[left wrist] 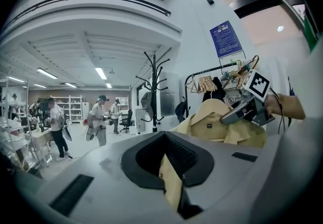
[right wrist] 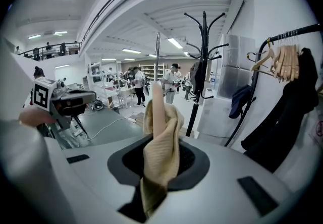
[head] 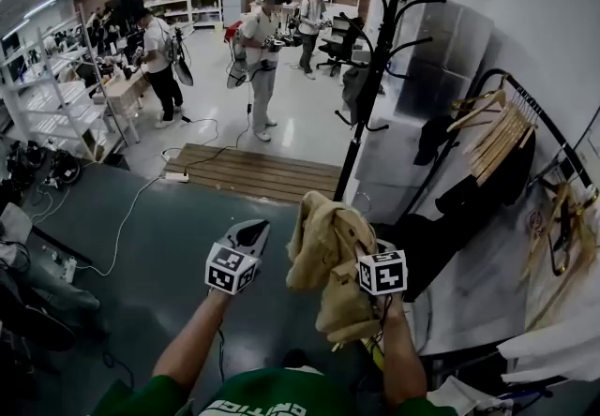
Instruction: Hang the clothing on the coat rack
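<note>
From the head view I have both grippers raised in front of me over the grey floor [head: 141,245]. The tan jacket [head: 323,250] hangs bunched between them, well short of the black coat rack [head: 373,77], which stands ahead and slightly to the right beside the white wall. My right gripper [head: 367,250] is clamped on a thick fold of the jacket. In the right gripper view the cloth fills the gap between the jaws and wraps around a pale upright bar [right wrist: 155,102], which looks to me like one arm of a hanger. My left gripper [head: 251,234] sits just left of the jacket with its jaws nearly together, and the left gripper view shows a thin strip of the same tan cloth [left wrist: 169,182] pinched between them. Past that strip I can see the jacket's collar and the right gripper biting into it. To the right of the coat rack a black garment rail [head: 553,138] carries a row of wooden hangers [head: 497,128] and some dark garments [head: 511,180]. A wooden pallet [head: 253,170] lies on the floor near the rack's foot, and several people [head: 262,58] stand farther back in the room.
</note>
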Available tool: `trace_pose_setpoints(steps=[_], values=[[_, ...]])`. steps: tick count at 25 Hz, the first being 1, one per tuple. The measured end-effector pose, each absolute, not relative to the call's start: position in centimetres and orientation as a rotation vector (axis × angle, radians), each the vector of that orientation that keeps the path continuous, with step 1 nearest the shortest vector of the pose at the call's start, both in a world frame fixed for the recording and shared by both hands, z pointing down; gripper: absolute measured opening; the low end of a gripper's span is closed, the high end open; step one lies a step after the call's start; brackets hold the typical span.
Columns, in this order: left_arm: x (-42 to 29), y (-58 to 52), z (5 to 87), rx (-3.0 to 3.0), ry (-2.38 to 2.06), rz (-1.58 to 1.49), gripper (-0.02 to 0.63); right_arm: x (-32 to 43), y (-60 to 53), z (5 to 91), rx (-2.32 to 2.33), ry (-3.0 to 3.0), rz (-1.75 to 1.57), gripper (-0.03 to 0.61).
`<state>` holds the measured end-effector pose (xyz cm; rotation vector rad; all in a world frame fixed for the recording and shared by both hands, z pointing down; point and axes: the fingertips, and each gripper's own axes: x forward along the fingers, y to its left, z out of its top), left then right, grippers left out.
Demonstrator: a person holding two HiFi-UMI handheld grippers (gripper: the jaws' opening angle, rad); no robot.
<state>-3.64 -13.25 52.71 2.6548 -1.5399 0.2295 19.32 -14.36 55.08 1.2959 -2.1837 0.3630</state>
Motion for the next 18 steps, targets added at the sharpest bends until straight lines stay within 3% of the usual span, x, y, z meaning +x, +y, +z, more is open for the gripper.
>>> trace_pose_setpoints(steps=[18], values=[[-0.7,-19.3,53.6,2.637,-1.525,0.219,0.003,21.4,-20.8,54.8,1.281,-2.181,0.356,0.067]])
